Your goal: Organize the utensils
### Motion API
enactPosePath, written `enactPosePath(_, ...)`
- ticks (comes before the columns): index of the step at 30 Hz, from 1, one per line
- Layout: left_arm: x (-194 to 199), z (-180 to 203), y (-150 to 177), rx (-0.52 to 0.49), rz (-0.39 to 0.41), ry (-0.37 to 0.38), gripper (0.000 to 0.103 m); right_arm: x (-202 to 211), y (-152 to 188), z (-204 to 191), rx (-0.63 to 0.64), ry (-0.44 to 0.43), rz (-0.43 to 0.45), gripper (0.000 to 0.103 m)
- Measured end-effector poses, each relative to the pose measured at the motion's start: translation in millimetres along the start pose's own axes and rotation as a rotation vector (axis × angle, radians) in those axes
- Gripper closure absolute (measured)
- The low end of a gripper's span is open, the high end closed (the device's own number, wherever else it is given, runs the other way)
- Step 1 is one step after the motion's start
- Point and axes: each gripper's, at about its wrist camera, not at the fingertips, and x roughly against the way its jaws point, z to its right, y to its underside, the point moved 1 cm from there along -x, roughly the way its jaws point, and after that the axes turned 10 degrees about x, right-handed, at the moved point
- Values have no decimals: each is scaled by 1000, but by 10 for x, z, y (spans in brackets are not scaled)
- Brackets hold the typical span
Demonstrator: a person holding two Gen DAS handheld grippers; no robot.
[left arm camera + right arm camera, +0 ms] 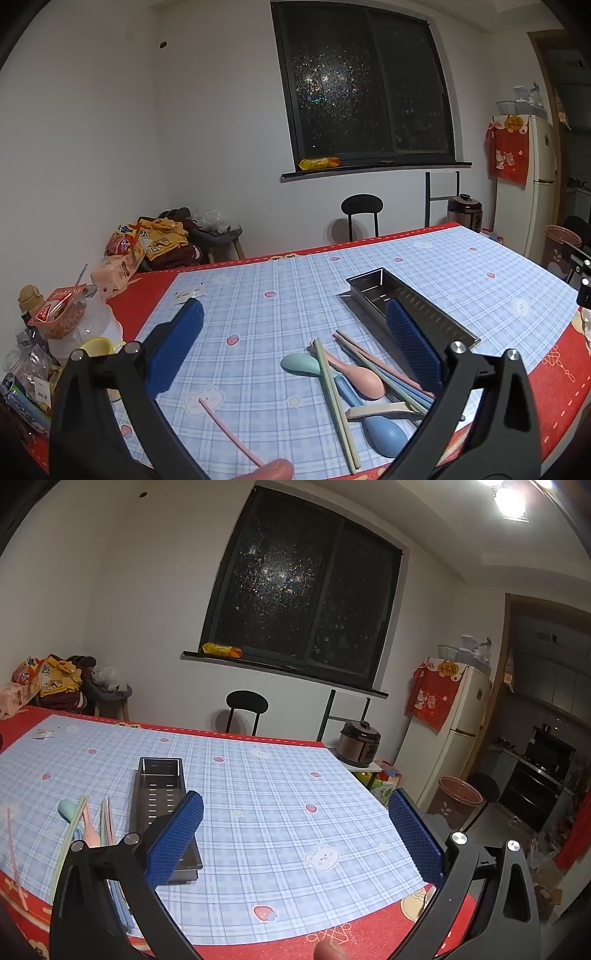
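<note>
Both the left gripper (293, 345) and right gripper (295, 834) are wide open, holding nothing. Pastel utensils (354, 376) lie just ahead between the left jaws; best to pinch one handle, then lift toward the metal tray (373, 288) beyond the right-hand jaw.

White walls, a dark window (365, 88), a cream fridge (454, 731).

A black chair (246, 705) stands under the dark window (303, 602). Right of them, 1 rice cooker (359, 747) sits beside the fridge (454, 738).
</note>
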Motion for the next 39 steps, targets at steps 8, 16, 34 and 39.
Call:
enactPosePath(8, -2, -16, 1, 9, 1, 4, 5, 12, -16, -2, 2, 2, 8, 5)
enactPosePath(16, 23, -43, -22, 24, 1, 19, 5, 12, -36, 39, -22, -25, 4, 5)
enactPosePath(34, 22, -84, -5, 38, -4, 27, 5, -6, -44, 15, -24, -58, 2, 5)
enactPosePath(39, 20, -91, 1, 36, -5, 30, 5, -5, -31, 14, -24, -58, 4, 5)
